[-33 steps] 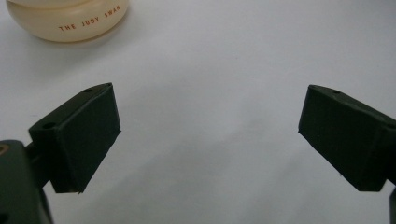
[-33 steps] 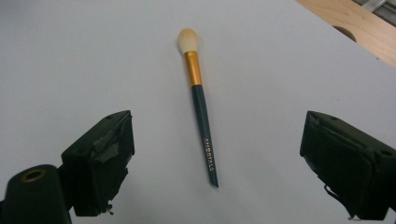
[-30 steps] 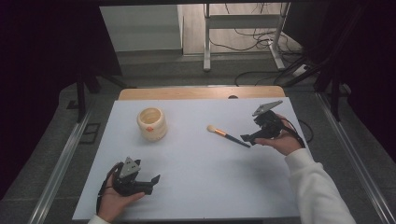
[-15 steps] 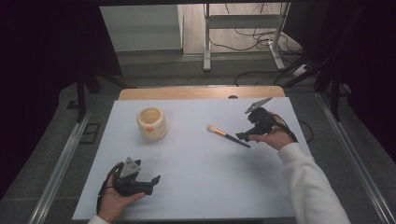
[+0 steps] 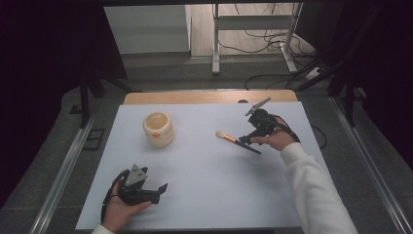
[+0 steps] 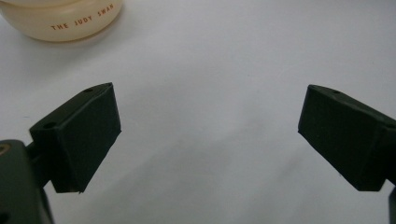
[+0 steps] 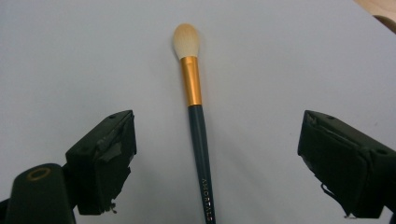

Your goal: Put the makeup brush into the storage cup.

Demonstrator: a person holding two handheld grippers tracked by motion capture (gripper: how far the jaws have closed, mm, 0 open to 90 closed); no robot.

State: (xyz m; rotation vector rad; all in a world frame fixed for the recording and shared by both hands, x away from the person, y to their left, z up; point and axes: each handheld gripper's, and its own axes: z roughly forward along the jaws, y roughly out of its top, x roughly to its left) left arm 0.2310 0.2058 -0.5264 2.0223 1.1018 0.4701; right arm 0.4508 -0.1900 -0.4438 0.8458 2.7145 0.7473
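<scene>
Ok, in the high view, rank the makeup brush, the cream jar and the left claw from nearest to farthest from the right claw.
1. Makeup brush: lying on the white table right under the right claw, between its open jaws.
2. Cream jar: across the table, toward its left rear.
3. Left claw: farthest, at the table's near left, open.

One makeup brush (image 5: 237, 141) is counted right of centre, one cream jar (image 5: 158, 129) upper left — two tools, left tool (image 5: 157, 189) and right tool (image 5: 244, 140).
</scene>
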